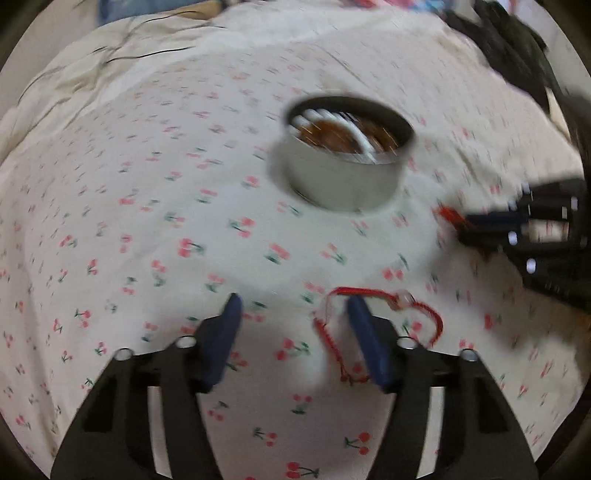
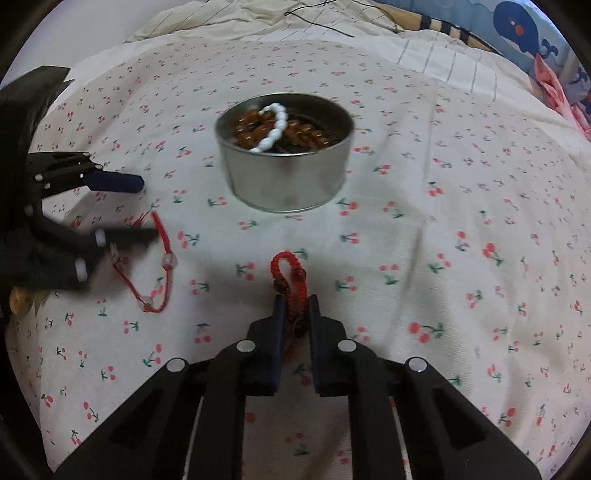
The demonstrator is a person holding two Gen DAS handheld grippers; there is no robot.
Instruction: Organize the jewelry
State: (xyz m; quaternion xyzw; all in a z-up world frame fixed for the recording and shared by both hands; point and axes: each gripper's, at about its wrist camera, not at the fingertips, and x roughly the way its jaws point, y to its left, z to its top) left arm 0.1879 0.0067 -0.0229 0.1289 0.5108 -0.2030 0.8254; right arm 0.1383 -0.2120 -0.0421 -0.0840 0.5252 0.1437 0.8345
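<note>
A round metal tin (image 1: 345, 173) (image 2: 284, 173) stands on the cherry-print bedsheet and holds brown beads and a white bead bracelet (image 2: 275, 127). My left gripper (image 1: 293, 308) is open just above the sheet, its right finger over a thin red cord bracelet (image 1: 384, 295) with clear beads, which also shows in the right wrist view (image 2: 166, 258). My right gripper (image 2: 295, 301) is shut on a red braided bracelet (image 2: 291, 273) that sticks out forward between the pads, short of the tin. The right gripper shows at the right edge of the left wrist view (image 1: 465, 225).
The cherry-print sheet (image 2: 443, 240) covers the bed. A cream quilt (image 2: 443, 55) lies behind it. A blue cartoon pillow (image 2: 528, 33) sits at the far right. Dark clothing (image 1: 509, 48) lies at the upper right of the left wrist view.
</note>
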